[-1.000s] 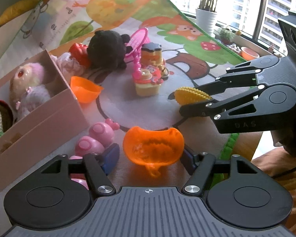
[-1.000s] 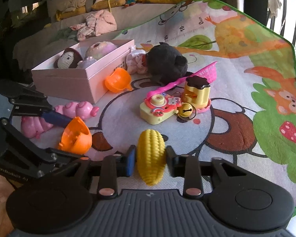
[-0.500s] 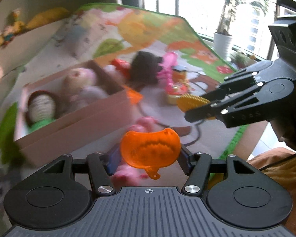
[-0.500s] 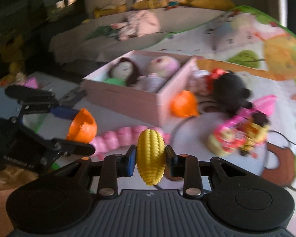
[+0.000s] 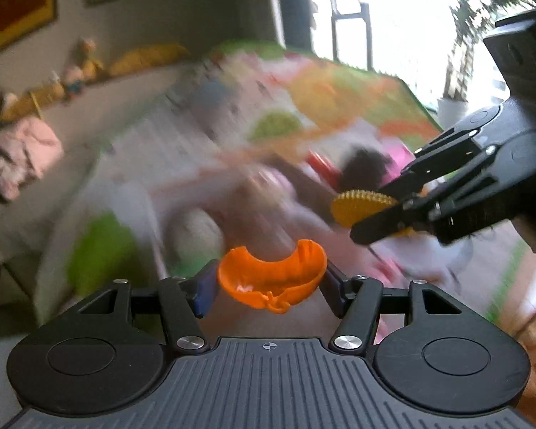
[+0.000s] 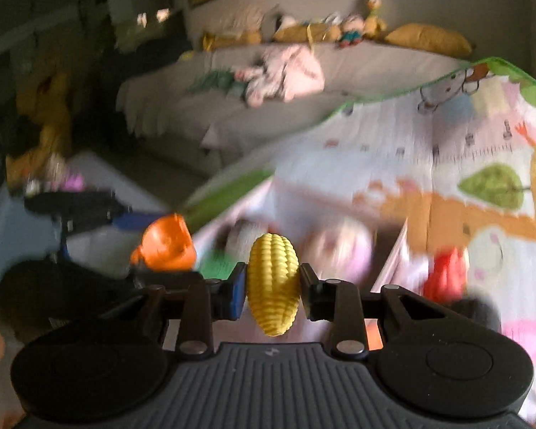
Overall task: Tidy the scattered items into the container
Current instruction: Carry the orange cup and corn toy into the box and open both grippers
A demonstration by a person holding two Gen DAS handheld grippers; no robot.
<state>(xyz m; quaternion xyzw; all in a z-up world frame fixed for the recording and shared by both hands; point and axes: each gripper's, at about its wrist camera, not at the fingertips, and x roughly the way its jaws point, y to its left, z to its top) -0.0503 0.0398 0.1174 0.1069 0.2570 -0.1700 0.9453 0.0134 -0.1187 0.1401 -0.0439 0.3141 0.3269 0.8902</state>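
Observation:
My left gripper (image 5: pixel 268 286) is shut on an orange half-shell cup (image 5: pixel 271 279), held between its blue pads above the mat. A yellow toy corn cob (image 6: pixel 273 282) stands upright between the jaws of my right gripper (image 6: pixel 272 289), which is shut on it. In the left wrist view the right gripper (image 5: pixel 378 218) reaches in from the right with the corn (image 5: pixel 361 207). The right wrist view shows the left gripper (image 6: pixel 160 250) at left with the orange cup (image 6: pixel 166 245). The pink box (image 6: pixel 393 250) with soft dolls lies blurred below and ahead of both.
A black plush toy (image 5: pixel 361 171) and pink toys lie blurred on the colourful play mat (image 6: pixel 464 150). A grey sofa (image 6: pixel 196 114) with cushions, clothes and small toys runs along the back wall. A window with a potted plant is at far right.
Both grippers have risen and swung left toward the pink box, each keeping its toy. The view now looks higher across the room and is blurred.

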